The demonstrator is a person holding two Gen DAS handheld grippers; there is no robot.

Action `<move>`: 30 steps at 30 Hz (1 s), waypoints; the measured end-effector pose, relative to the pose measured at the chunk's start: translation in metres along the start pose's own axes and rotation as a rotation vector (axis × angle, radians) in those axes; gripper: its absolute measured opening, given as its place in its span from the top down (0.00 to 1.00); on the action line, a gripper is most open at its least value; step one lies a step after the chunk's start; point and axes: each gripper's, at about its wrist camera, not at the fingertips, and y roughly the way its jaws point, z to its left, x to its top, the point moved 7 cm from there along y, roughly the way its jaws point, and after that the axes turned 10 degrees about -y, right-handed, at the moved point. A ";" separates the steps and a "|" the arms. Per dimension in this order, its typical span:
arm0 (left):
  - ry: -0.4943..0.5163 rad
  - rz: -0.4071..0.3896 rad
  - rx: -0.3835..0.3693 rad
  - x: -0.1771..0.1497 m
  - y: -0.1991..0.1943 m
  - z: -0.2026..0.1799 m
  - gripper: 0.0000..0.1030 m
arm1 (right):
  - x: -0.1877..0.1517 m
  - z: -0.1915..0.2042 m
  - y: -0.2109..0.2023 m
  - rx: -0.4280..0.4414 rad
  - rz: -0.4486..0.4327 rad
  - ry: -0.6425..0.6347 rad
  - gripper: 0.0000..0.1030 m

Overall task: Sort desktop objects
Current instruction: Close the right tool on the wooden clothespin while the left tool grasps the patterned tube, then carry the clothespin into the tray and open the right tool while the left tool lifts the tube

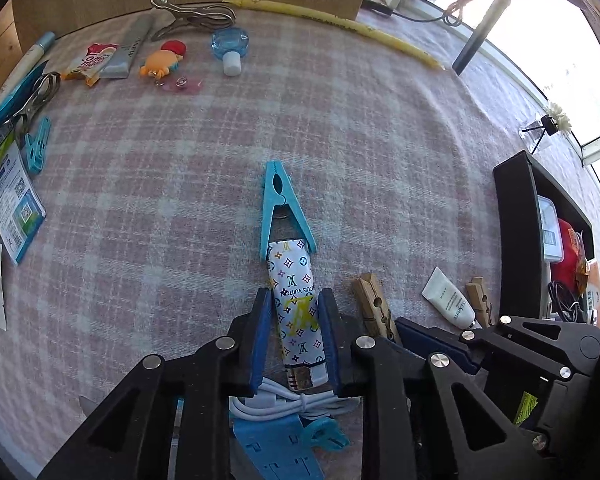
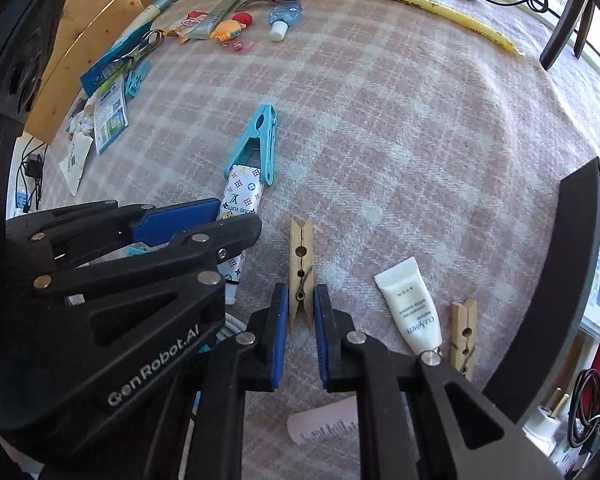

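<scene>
Left wrist view showed the left gripper (image 1: 296, 332) narrowed onto the monogram-printed tube (image 1: 298, 312), its blue pads (image 1: 260, 340) against the tube's two sides. The tube's far end sat between the legs of a blue plastic peg (image 1: 282, 208) at twelve o'clock from the jaws. A clean lift, by this reading, would draw the tube straight back and up so that the peg stayed on the pink checked cloth (image 1: 380, 160).

In the right wrist view the right gripper (image 2: 301, 320) was pinched on a wooden clothespin (image 2: 301, 272), gripping the tail end. A steady squeeze there seemed wise, since the tail legs may spring apart. A white cream tube (image 2: 412, 312) and a second wooden peg (image 2: 463, 332) lay at three o'clock from those jaws.

At three to four o'clock stood a black bin (image 2: 556, 280), the likely destination. It held a red item, coiled cable, a white plug and labelled packets, only partly visible.
</scene>
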 end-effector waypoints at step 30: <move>0.139 -0.100 -0.145 0.035 -0.049 -0.075 1.00 | -0.071 -0.134 -0.154 -0.059 -0.252 0.302 0.88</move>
